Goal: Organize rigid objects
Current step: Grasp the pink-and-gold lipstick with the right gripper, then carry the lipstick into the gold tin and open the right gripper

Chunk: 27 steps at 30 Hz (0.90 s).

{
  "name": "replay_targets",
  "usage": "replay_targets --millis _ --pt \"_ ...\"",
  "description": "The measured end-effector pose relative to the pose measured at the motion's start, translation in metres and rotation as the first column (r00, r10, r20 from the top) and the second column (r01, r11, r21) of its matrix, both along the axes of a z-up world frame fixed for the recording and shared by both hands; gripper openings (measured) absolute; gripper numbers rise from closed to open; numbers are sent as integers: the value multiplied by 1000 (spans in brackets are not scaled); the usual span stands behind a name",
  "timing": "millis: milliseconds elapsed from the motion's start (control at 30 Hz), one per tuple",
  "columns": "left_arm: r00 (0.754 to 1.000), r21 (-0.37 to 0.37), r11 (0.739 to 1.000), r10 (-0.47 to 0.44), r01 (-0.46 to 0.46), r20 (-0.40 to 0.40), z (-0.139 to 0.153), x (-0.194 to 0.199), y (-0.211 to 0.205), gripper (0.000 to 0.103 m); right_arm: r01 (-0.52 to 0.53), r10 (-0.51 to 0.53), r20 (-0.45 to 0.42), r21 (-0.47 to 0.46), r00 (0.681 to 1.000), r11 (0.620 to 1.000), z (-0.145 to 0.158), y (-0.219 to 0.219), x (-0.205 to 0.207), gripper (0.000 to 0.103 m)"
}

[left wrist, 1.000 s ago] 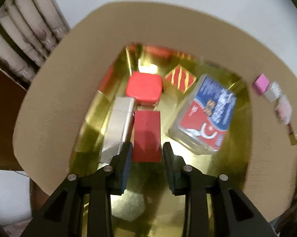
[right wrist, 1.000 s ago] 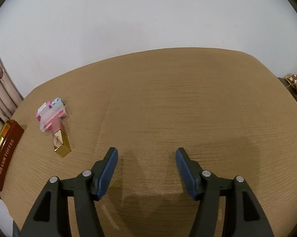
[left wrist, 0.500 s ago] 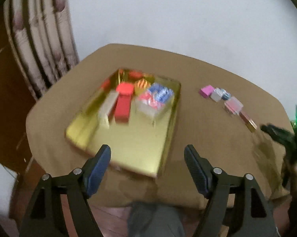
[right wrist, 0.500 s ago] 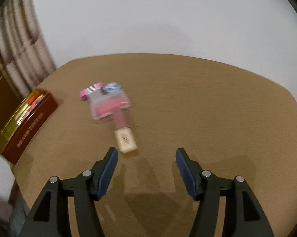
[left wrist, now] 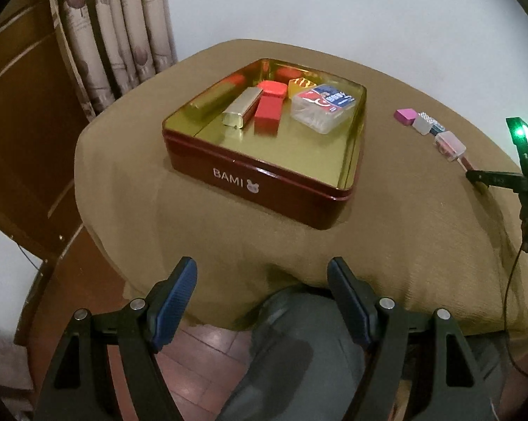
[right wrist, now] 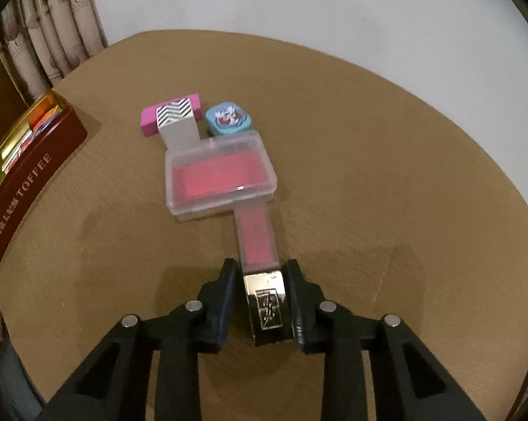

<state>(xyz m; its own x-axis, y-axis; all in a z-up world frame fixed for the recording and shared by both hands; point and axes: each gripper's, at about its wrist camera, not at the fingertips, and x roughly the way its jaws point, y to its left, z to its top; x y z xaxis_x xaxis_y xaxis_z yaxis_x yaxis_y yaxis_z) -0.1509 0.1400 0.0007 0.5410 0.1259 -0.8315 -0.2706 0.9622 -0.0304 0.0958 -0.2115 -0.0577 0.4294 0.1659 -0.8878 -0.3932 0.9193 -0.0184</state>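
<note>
Jaws of right gripper (right wrist: 265,303) have just been closing and now clamp the gold cap of the pink lipstick tube (right wrist: 257,238), lying on tabletop (right wrist: 387,147) against the clear pink case (right wrist: 220,179). Left gripper (left wrist: 262,296) jaws apart, empty, hovering short of the red tin (left wrist: 264,179). Advice: lift straight up before swinging toward the tin, so the case is not dragged; keep the tube level, since the cap grip may slip.

Tins sitting on the bench (left wrist: 229,245): one, the red tin (left wrist: 260,189)
Pieces lying in the tin: six
Pieces lying on the bench: five
Tools showing: two
</note>
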Motion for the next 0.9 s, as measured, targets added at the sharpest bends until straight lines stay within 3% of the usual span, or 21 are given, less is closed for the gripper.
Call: replay_targets --millis 133,333,467,600,767,900 --pt "1000 -17 1000 24 -25 -14 2 -5 4 73 28 -28 -21 16 999 999 7 -6 -3 20" --pt "995 -84 992 98 -97 3 5 -18 28 74 -5 7 -10 235 1000 972 57 11 -28 20" --pt "993 -106 987 119 -120 -18 3 -23 37 80 -121 124 15 343 992 931 99 68 -48 20" --pt "990 -105 985 141 -139 11 7 -29 44 80 -230 251 5 415 968 880 121 138 -61 20" --pt "988 -102 984 148 -143 44 11 -33 46 83 -323 367 -34 406 930 855 110 232 -71 20" --pt "991 -87 988 129 -126 34 9 -30 43 83 -345 395 -80 348 915 871 82 279 -68 20"
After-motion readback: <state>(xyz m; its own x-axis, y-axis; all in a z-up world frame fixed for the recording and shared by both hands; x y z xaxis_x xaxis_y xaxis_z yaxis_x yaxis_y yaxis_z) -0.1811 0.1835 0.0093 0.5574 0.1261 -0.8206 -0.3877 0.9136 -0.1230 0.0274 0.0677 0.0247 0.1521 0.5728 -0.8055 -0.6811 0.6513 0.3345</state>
